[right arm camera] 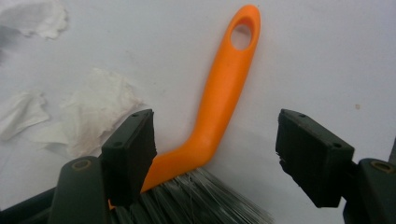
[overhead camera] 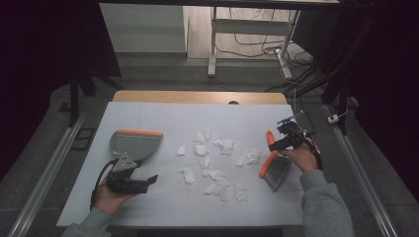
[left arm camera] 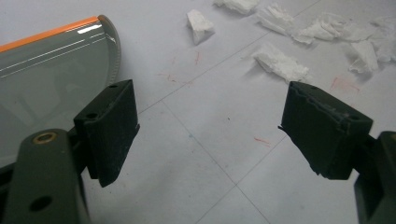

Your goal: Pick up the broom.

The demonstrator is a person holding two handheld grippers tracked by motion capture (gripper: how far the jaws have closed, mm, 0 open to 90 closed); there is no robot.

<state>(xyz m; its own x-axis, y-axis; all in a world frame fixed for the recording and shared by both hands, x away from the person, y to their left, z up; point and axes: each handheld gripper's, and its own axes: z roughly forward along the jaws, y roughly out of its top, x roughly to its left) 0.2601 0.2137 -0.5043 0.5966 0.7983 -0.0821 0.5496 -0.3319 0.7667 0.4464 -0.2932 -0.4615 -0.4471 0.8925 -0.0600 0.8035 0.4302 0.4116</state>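
Observation:
A hand brush (overhead camera: 274,168) with an orange handle (right arm camera: 225,88) and grey bristles (right arm camera: 196,198) lies at the table's right. My right gripper (overhead camera: 278,144) is over it, open, with the handle between the jaws and close against the left one (right arm camera: 219,140). A grey dustpan (overhead camera: 134,143) with an orange edge lies at the left; its pan (left arm camera: 44,81) is just beside my left gripper (left arm camera: 215,116). My left gripper (overhead camera: 150,180) hovers low in front of the dustpan, open and holding nothing. Several torn white paper scraps (overhead camera: 213,160) lie scattered in the middle.
A white mat (overhead camera: 163,116) covers the table, whose wooden far edge (overhead camera: 197,97) shows behind it. Paper scraps (left arm camera: 280,63) lie ahead of the left gripper, and others (right arm camera: 91,112) sit left of the brush handle. Desk legs and cables (overhead camera: 257,44) stand on the floor beyond.

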